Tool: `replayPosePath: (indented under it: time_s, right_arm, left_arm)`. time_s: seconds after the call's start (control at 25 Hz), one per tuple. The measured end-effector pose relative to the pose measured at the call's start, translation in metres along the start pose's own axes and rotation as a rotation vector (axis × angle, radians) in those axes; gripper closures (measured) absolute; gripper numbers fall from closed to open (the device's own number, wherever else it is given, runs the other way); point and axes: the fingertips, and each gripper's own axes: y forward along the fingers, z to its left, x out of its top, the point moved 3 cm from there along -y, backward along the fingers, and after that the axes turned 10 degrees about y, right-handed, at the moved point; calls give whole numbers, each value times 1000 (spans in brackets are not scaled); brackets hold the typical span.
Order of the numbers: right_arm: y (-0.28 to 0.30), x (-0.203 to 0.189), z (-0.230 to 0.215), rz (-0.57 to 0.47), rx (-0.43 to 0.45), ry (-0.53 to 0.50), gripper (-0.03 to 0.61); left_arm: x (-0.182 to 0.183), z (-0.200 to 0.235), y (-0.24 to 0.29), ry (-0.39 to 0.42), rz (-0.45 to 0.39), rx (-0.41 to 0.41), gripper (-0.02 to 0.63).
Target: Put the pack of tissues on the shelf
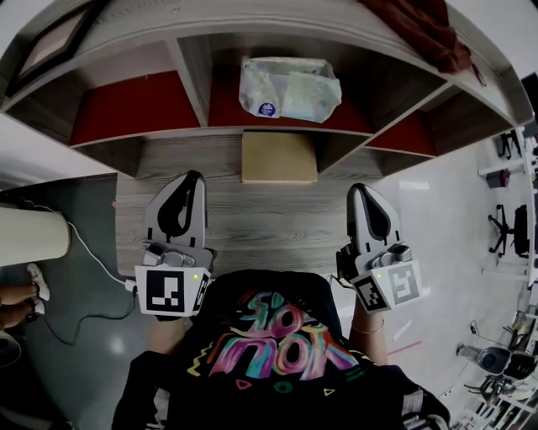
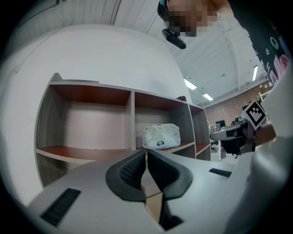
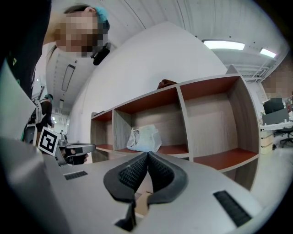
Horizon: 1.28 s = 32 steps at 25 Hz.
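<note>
At the far left of the head view a white cylinder [image 1: 29, 237] sits off the table [image 1: 252, 231] edge, above grey floor. A cable [image 1: 88, 256] runs from beside it to the rear of the left gripper [image 1: 190, 180]. That gripper hovers over the table's left part, pointing at the shelf [image 1: 195, 76]. In its own view the 2 jaws are pressed together with nothing between them.

On the shelf top at the left lies a dark frame [image 1: 55, 38]. Below it, the left bay shows only its red floor.

The pack [image 1: 290, 88] of tissues lies in the middle bay, on the red floor, close to the front edge and a little apart from the left divider. A tan box [image 1: 279, 157] sits on the table just under that bay, touching or nearly touching the shelf's front. It lies between the 2 grippers' lines of reach and well ahead of both tips, with bare wood on either side of it.

The right gripper [image 1: 358, 191] hovers near the table's right edge, beside white floor. Its jaws are also closed and empty. A reddish cloth [image 1: 416, 25] is draped over the shelf top at the right.
</note>
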Motion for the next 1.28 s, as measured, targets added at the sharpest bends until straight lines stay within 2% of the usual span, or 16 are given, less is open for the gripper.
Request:
replayPosePath:
  time_s: [0.28, 0.48, 1.28]
  right_arm:
    - [4, 0, 1, 2, 2, 2, 561]
    - [5, -3, -2, 17, -14, -34, 561]
    - [1, -8, -12, 4, -41, 25, 563]
  left_arm:
    - [-1, 3, 0, -2, -1, 3, 580]
    - [-2, 3, 0, -8, 0, 0, 580]
    - [-6, 0, -2, -16, 16, 10, 580]
